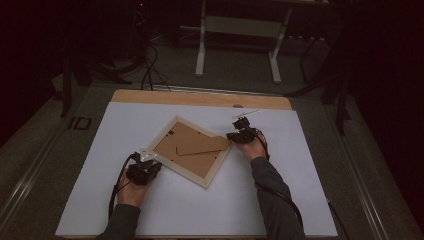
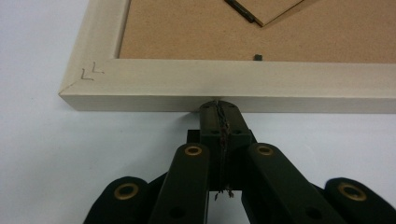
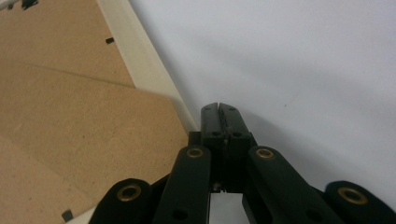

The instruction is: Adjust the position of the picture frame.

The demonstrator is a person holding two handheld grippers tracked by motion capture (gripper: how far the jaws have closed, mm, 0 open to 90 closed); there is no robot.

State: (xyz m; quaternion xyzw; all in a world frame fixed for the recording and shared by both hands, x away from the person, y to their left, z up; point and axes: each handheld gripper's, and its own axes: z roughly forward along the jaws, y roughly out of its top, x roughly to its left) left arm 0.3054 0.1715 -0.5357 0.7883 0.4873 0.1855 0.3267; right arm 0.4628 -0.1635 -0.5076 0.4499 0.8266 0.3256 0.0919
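High view: picture frame [image 1: 192, 150] lies face-down, set diamond-wise on the white desk [image 1: 165, 210]; left gripper [image 1: 145, 162] at its near-left edge, right gripper [image 1: 239, 134] by the brown easel flap [image 1: 202, 146].

Left gripper view: jaws together, tips butted against the pale, smooth wooden rail [image 2: 233, 86]; fibreboard back is matte.

Right gripper view: jaws together, empty, just beside the flap's corner [image 3: 159, 121]. Likely bracing; next, lifting the flap needs a tip under it.

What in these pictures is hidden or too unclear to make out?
- Front of the picture frame: it lies back up in the high view, so any picture or glass is hidden.
- Small object at the table's far edge, high view: too small to identify.
- Left gripper tips, left gripper view: at the frame's side; contact unclear.
- Room beyond the table: too dark.
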